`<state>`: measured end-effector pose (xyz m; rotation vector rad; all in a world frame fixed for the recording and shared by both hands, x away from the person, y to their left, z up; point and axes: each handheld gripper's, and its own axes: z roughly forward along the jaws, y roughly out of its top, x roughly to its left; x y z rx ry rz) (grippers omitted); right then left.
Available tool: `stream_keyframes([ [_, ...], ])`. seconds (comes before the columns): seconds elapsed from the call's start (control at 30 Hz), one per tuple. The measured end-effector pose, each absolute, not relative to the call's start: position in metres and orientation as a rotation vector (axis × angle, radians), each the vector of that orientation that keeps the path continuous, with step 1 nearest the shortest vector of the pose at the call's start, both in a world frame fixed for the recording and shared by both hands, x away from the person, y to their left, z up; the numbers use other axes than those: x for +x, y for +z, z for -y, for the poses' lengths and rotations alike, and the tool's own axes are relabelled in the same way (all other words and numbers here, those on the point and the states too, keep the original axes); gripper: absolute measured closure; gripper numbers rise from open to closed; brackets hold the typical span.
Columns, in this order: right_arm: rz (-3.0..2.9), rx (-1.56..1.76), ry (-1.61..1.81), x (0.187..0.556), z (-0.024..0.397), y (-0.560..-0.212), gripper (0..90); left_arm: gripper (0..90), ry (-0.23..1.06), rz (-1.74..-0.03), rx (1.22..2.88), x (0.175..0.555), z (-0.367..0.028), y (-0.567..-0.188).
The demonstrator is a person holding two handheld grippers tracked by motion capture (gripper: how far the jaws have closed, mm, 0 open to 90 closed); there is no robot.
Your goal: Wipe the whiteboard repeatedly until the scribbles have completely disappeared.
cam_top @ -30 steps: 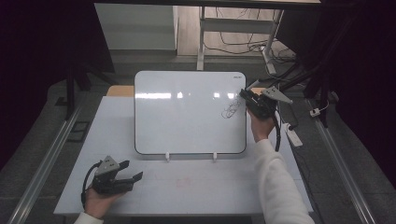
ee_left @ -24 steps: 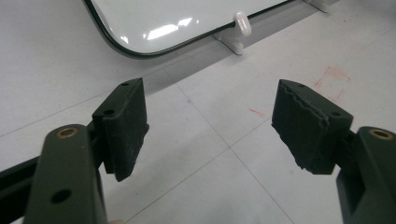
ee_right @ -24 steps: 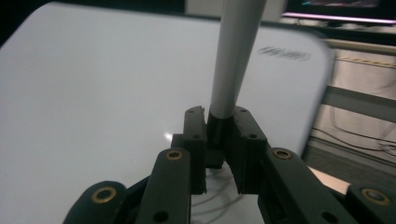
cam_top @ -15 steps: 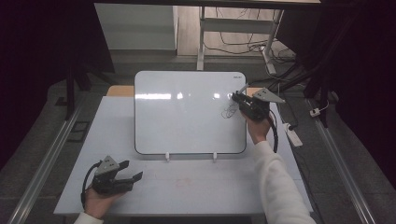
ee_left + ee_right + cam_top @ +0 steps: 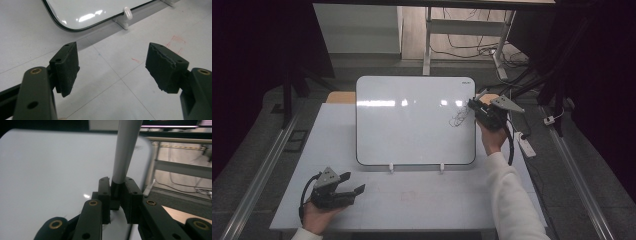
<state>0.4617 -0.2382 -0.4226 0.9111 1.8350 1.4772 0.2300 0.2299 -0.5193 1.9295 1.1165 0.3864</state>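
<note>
A whiteboard (image 5: 412, 120) stands propped on the white table (image 5: 437, 200), with a small dark scribble (image 5: 458, 119) near its right edge. Just right of the scribble, my right gripper (image 5: 476, 106) is shut on a white marker (image 5: 482, 93). In the right gripper view the marker (image 5: 125, 150) rises from between the jaws of the right gripper (image 5: 117, 192), in front of the whiteboard (image 5: 50, 170). My left gripper (image 5: 354, 184) rests at the table's front left, open and holding nothing. In the left gripper view, the left gripper (image 5: 112, 65) points toward the whiteboard's lower corner (image 5: 87, 10).
Two white feet (image 5: 391, 167) (image 5: 442, 167) hold the board's lower edge. Faint red marks (image 5: 412, 195) lie on the table in front. A white power strip (image 5: 523, 142) lies on the floor at the right, with cables and table legs beyond the board.
The right gripper with the marker has shifted only slightly beside the scribble. The left gripper has stayed where it was.
</note>
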Motion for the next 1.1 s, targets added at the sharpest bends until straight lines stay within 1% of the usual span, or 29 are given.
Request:
stream_keyframes([
  [0.1,-1.913,0.814,1.421,0.455,0.228,-0.426,77.8,27.4,0.382,-1.121,1.929,0.231,-0.23,-0.52],
  [0.2,-1.774,0.961,1.448,0.461,0.24,-0.42,77.8,27.4,0.385,-1.118,1.932,0.23,-0.229,-0.52],
  [0.27,-1.766,0.992,1.483,0.463,0.241,-0.421,77.8,27.4,0.387,-1.118,1.93,0.23,-0.229,-0.519],
  [0.4,-1.926,0.799,1.429,0.45,0.215,-0.43,77.8,27.4,0.382,-1.123,1.925,0.231,-0.231,-0.52],
  [0.57,-1.761,0.965,1.479,0.459,0.235,-0.426,77.8,27.4,0.383,-1.118,1.921,0.229,-0.23,-0.519],
  [0.77,-1.869,0.841,1.463,0.453,0.228,-0.431,77.8,27.4,0.38,-1.124,1.921,0.23,-0.232,-0.52],
  [0.9,-1.732,0.987,1.51,0.461,0.247,-0.426,77.8,27.4,0.383,-1.121,1.922,0.229,-0.231,-0.519],
  [1.1,-1.893,0.811,1.468,0.447,0.227,-0.437,77.8,27.4,0.38,-1.124,1.922,0.231,-0.231,-0.52],
])
